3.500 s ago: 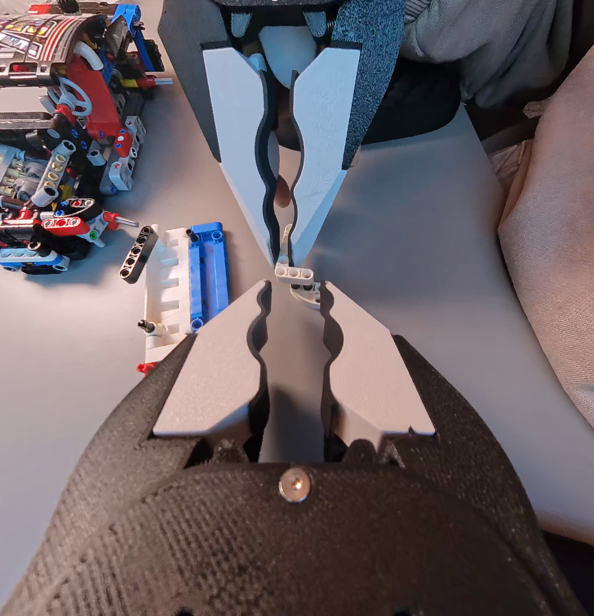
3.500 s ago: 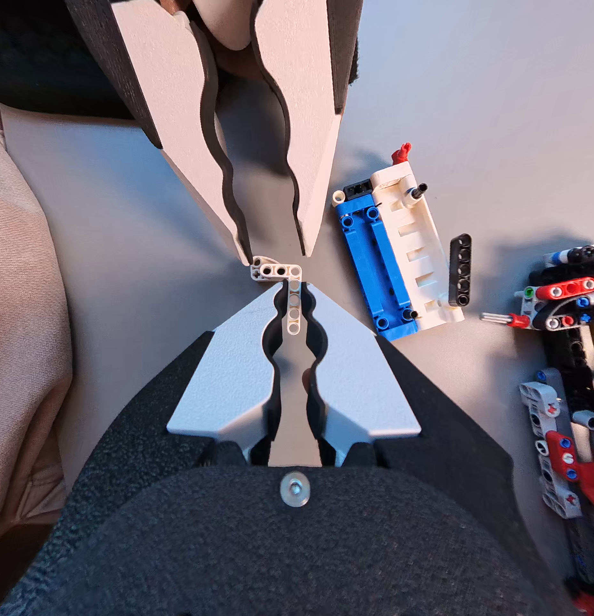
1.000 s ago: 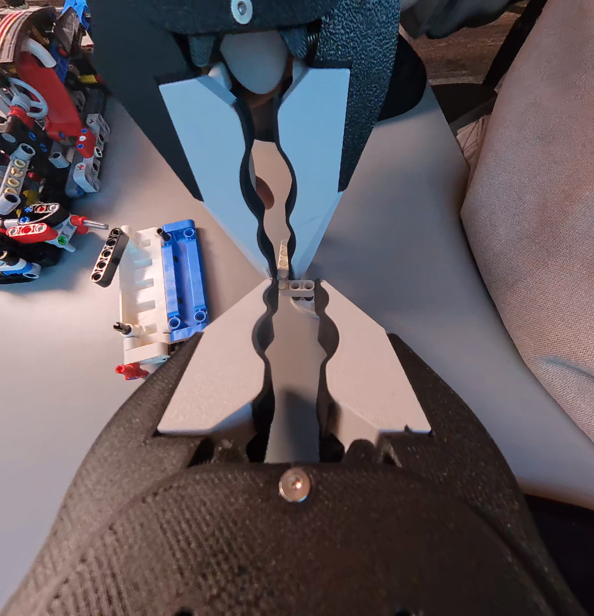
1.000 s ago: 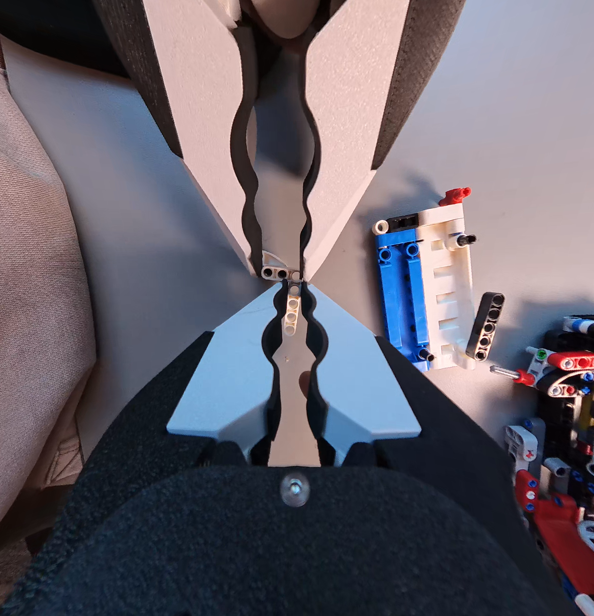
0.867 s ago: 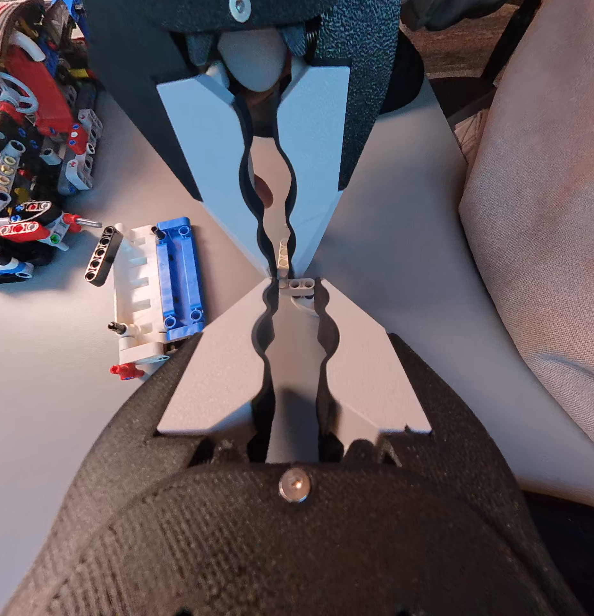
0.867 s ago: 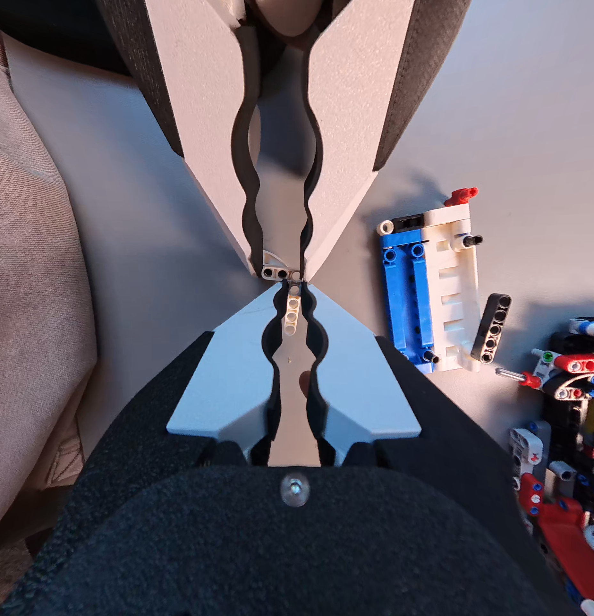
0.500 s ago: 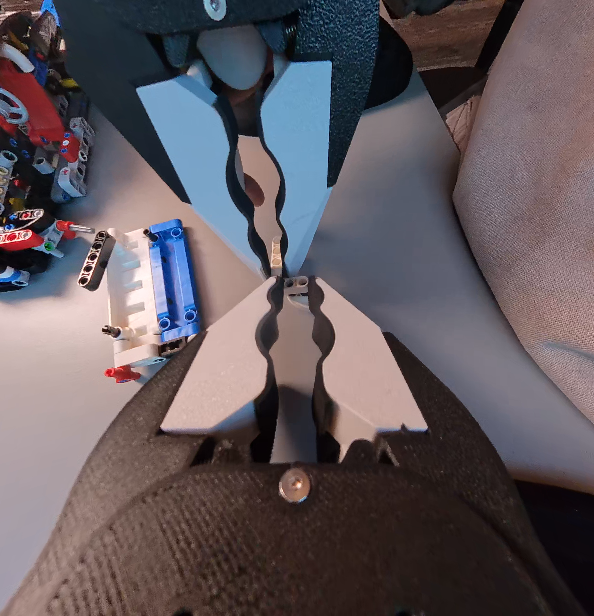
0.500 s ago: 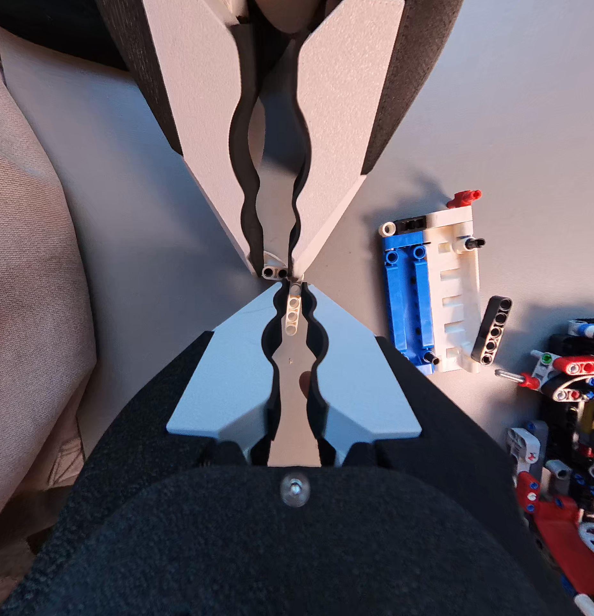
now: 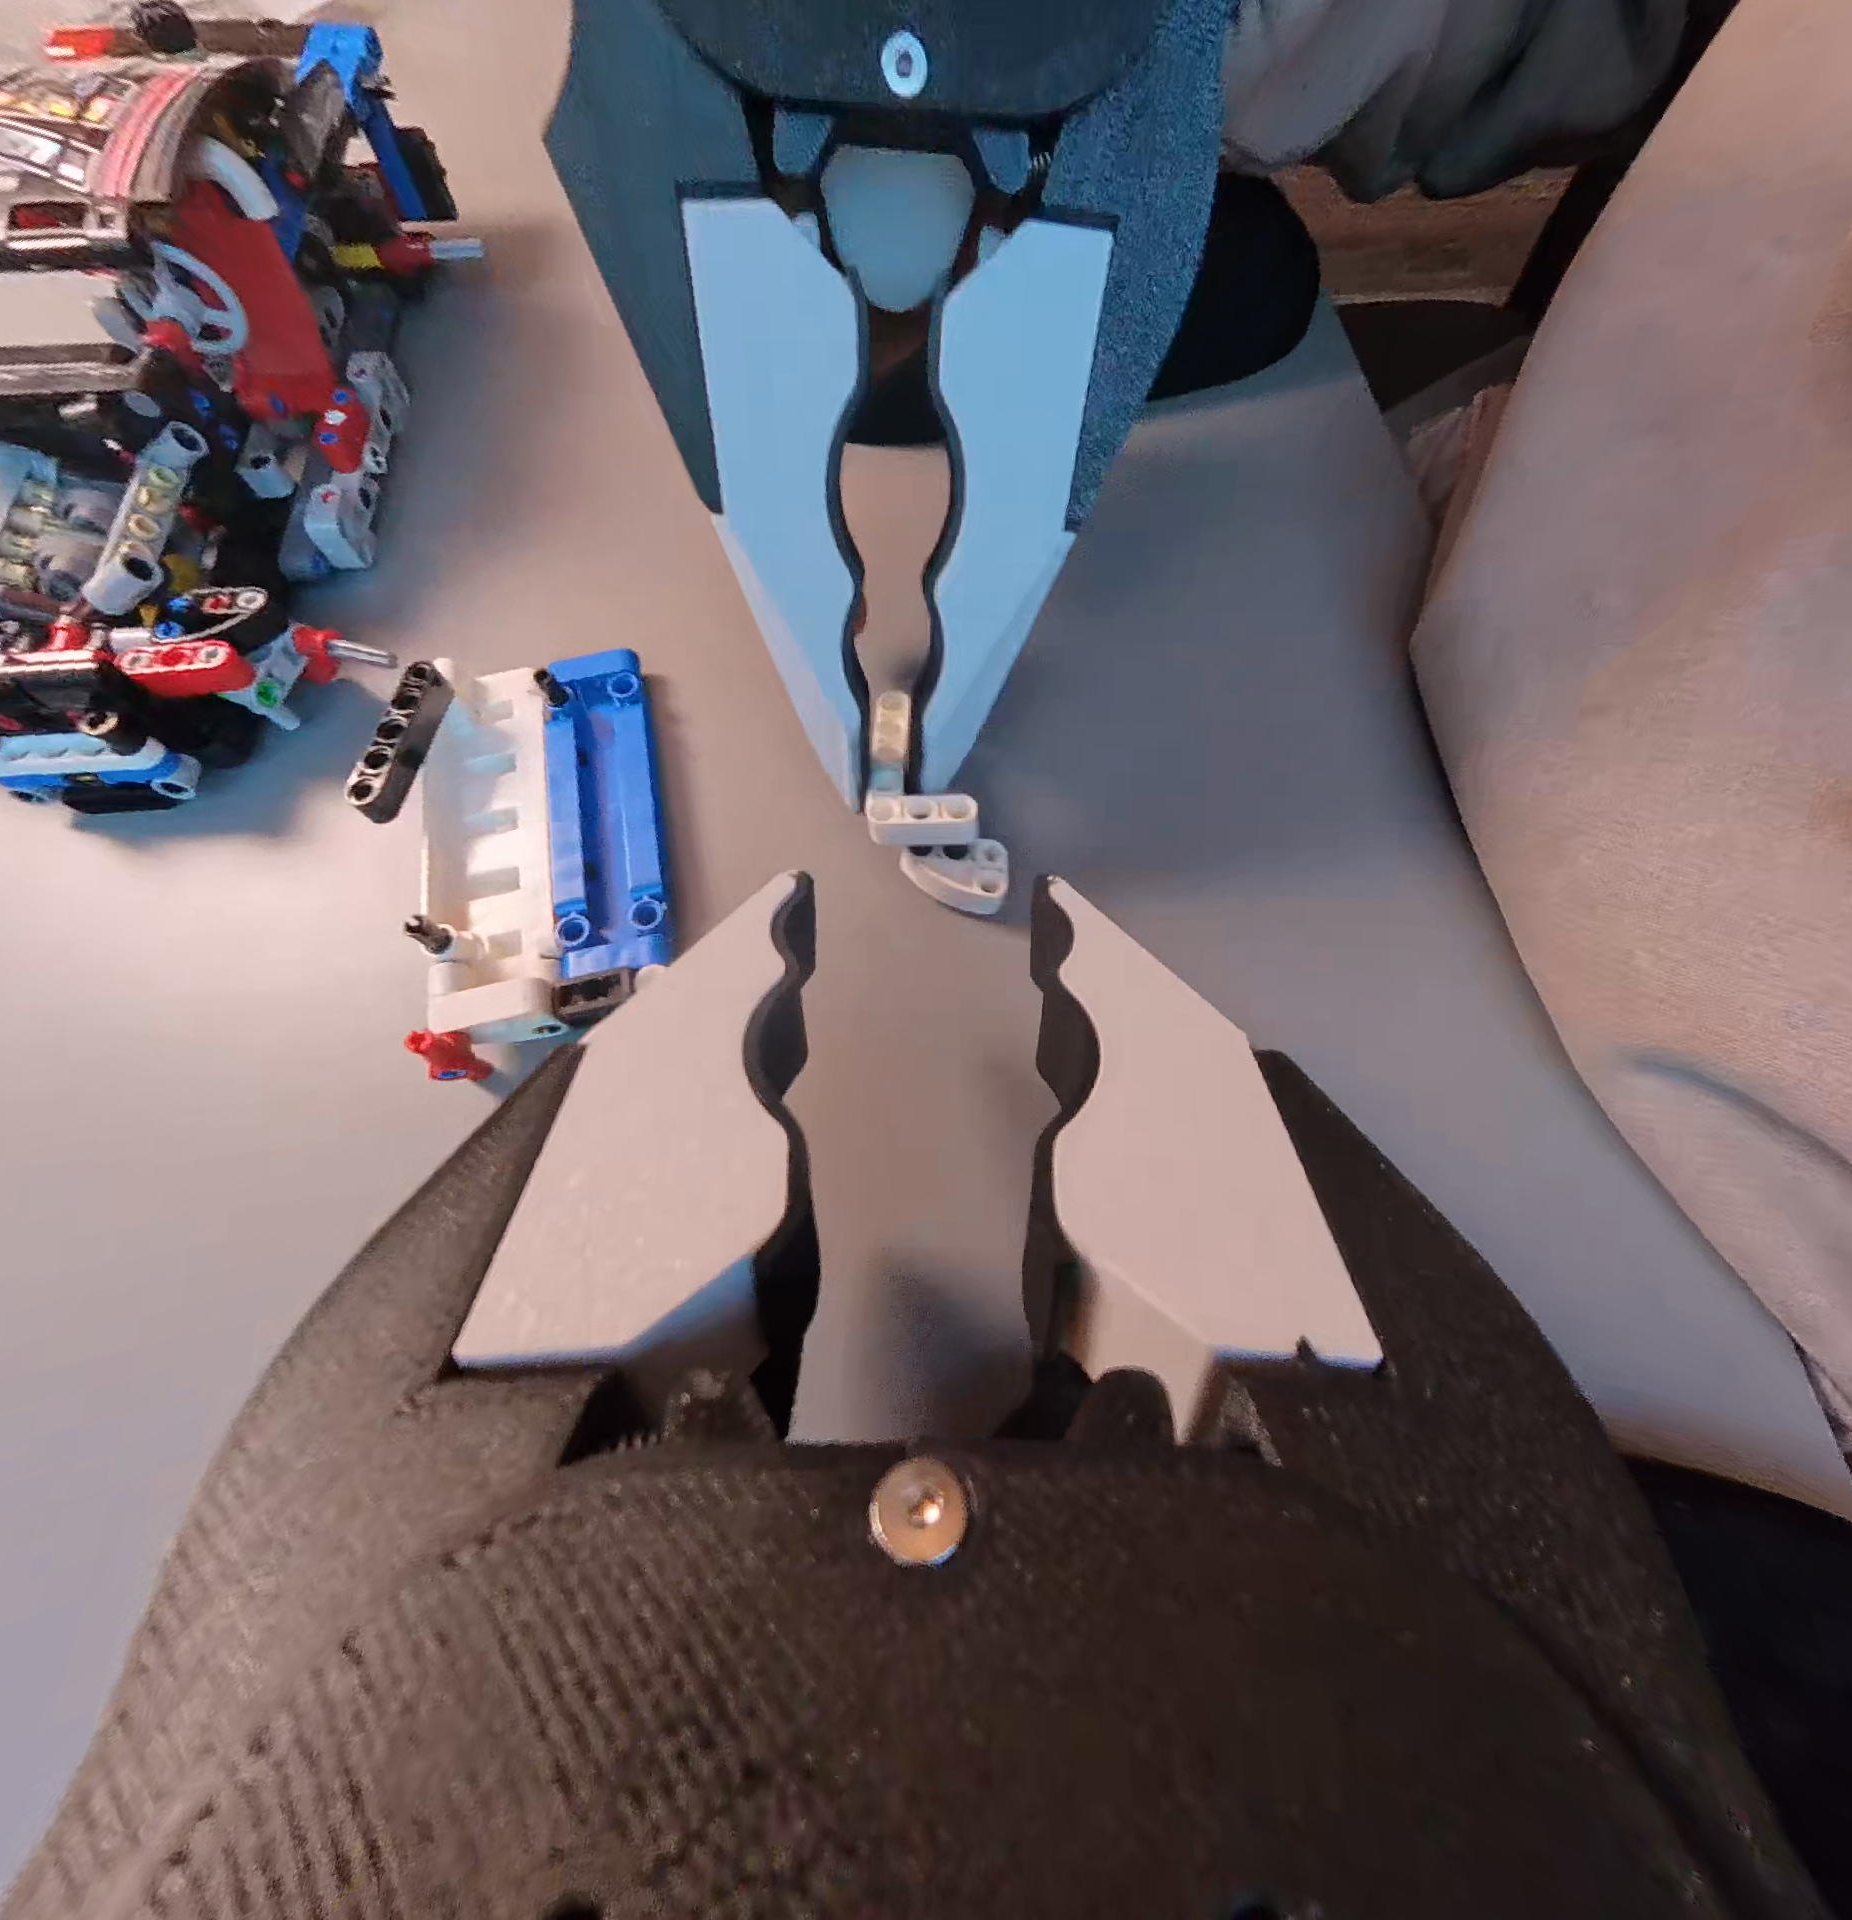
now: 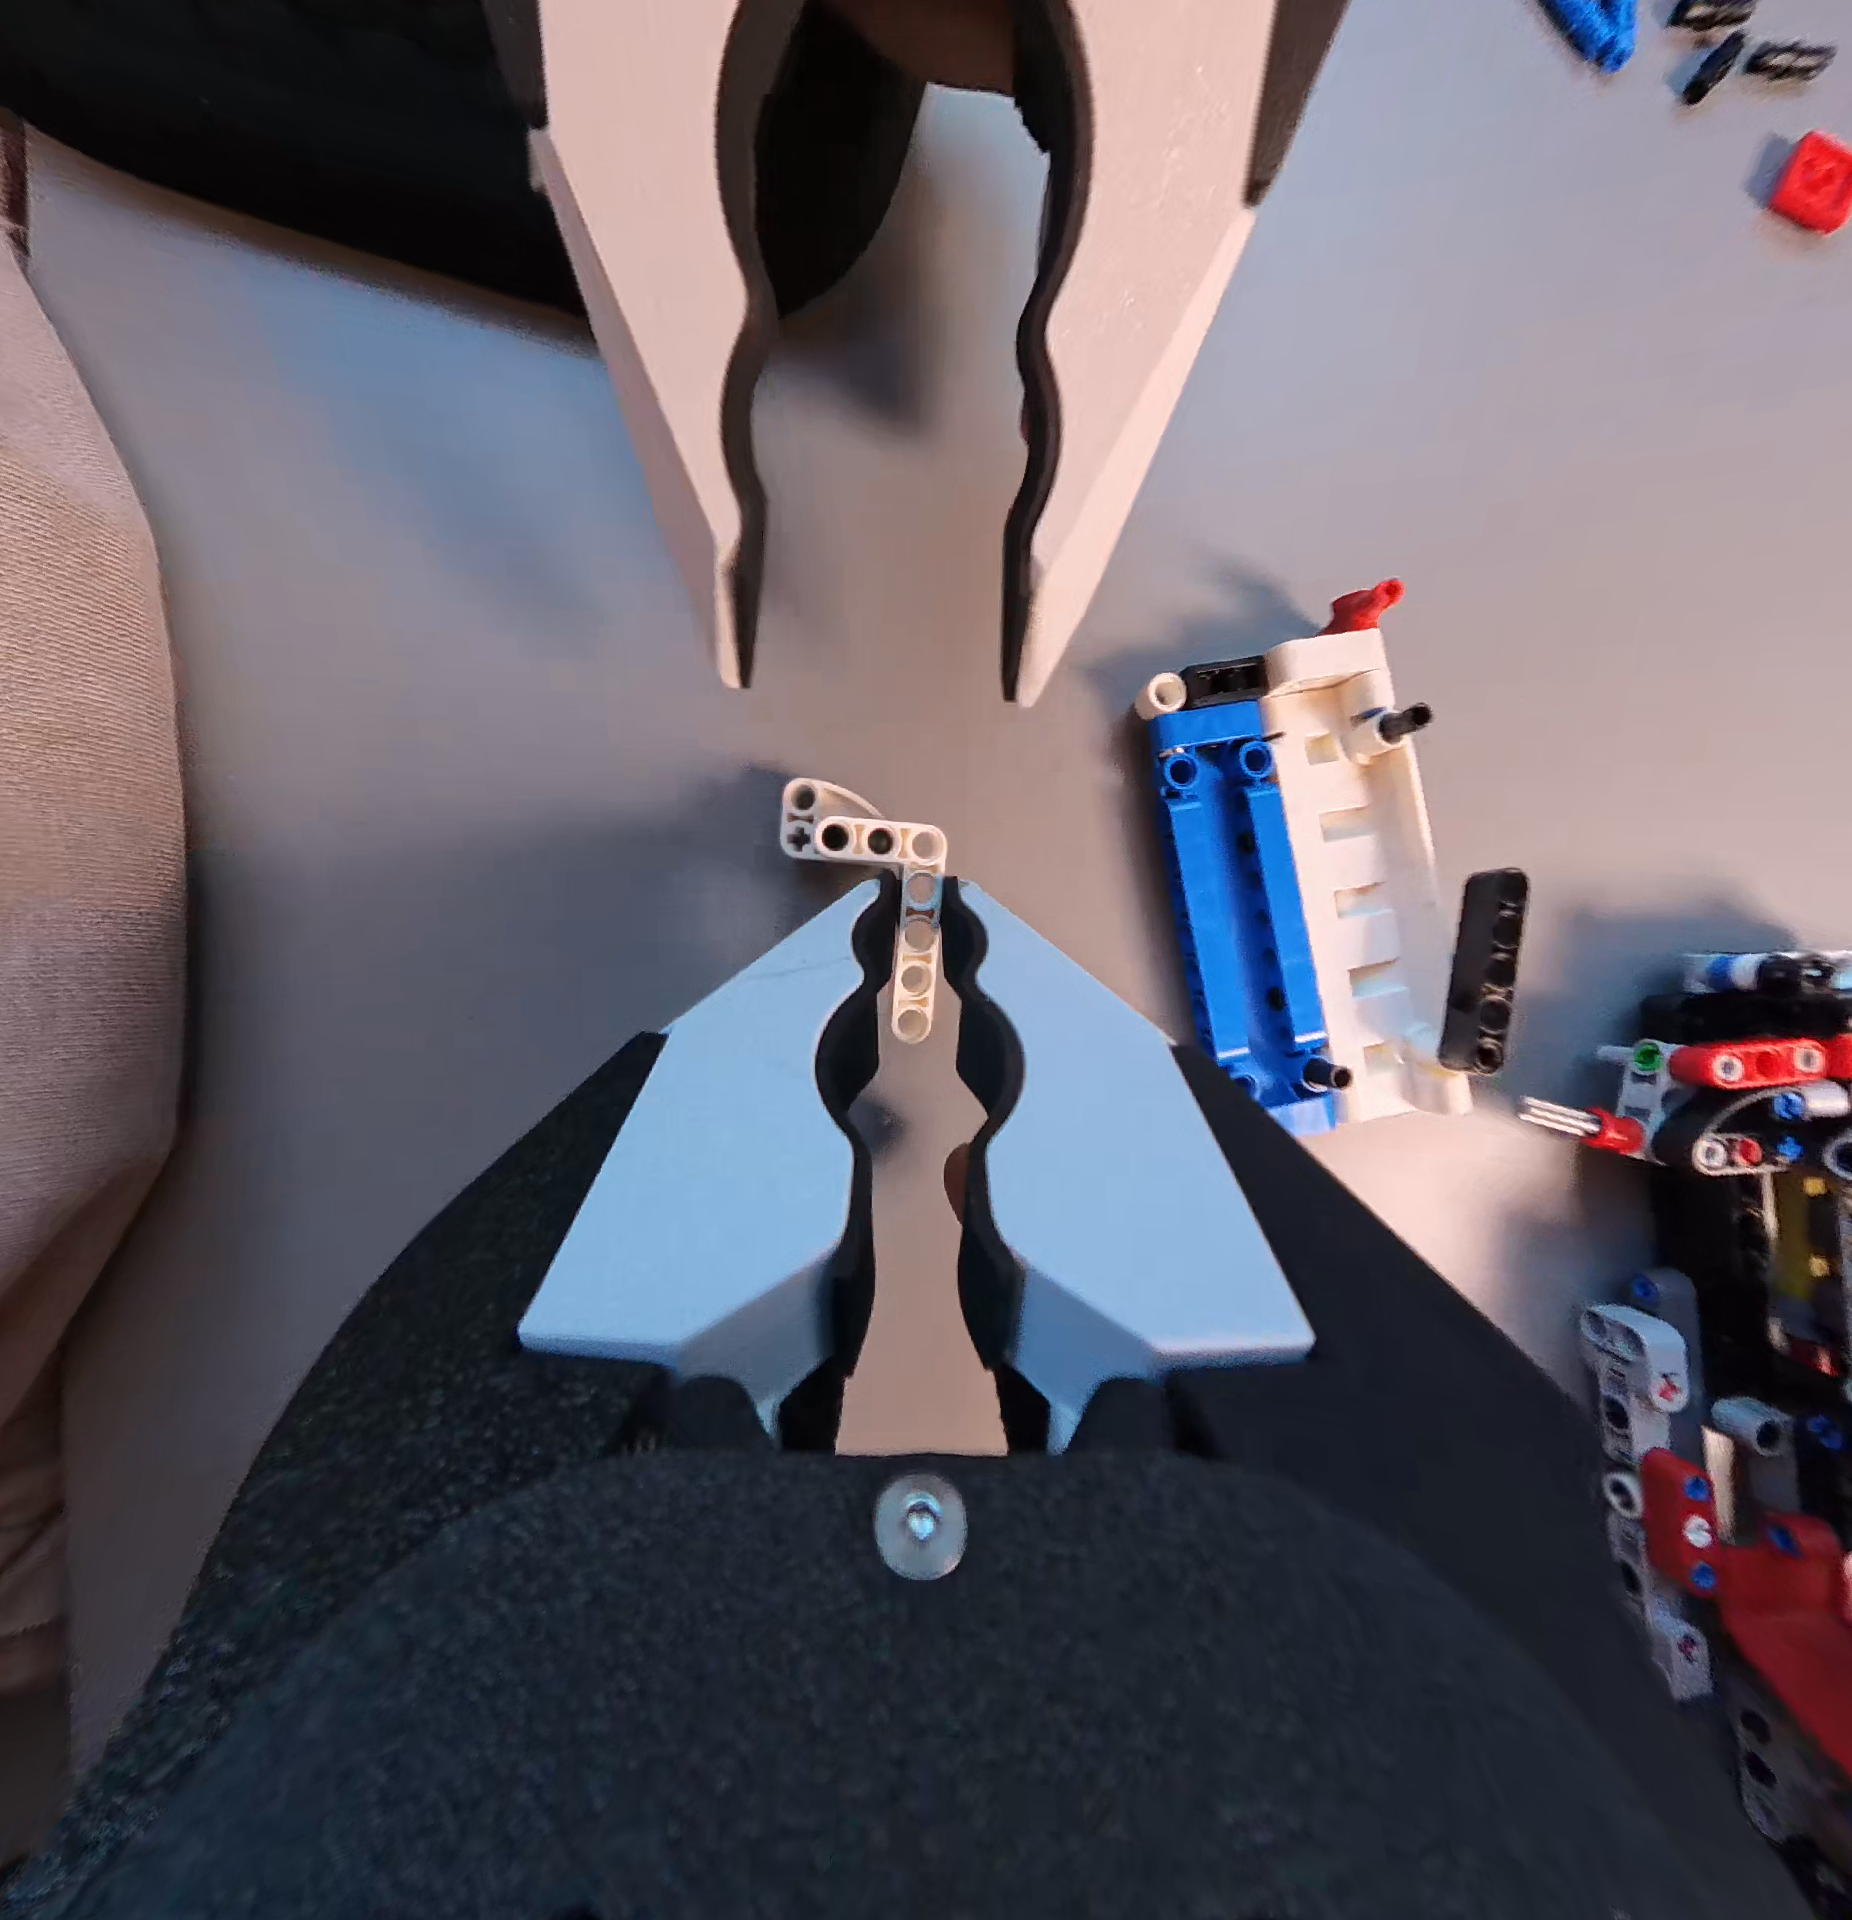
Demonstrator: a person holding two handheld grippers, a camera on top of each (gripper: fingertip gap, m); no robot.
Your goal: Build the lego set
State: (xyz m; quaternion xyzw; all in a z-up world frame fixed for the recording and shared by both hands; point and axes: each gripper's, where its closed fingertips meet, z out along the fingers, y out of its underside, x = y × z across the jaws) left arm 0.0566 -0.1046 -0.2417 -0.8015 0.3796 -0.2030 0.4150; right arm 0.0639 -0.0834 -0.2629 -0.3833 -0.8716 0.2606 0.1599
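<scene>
My right gripper is shut on the long arm of a white L-shaped beam and holds it just above the grey table. A small curved white piece sits against the end of the beam's short arm. My left gripper faces it, open and empty, a short gap away. In the left wrist view my left gripper stands open just short of the curved piece and the beam. The right gripper pinches the beam from the far side.
A blue and white panel assembly lies on the table with a loose black beam beside it. The part-built car model stands beyond them. A red brick and small dark parts lie farther off. A person's beige clothing borders the table. Less than 4 cm separates the two grippers' tips. Left tips and right tips are each some 20 cm from the part-built car model.
My left gripper has opened, let go of the small white piece and drawn back from the right gripper. The right gripper still holds the L-shaped beam, with the curved piece against it.
</scene>
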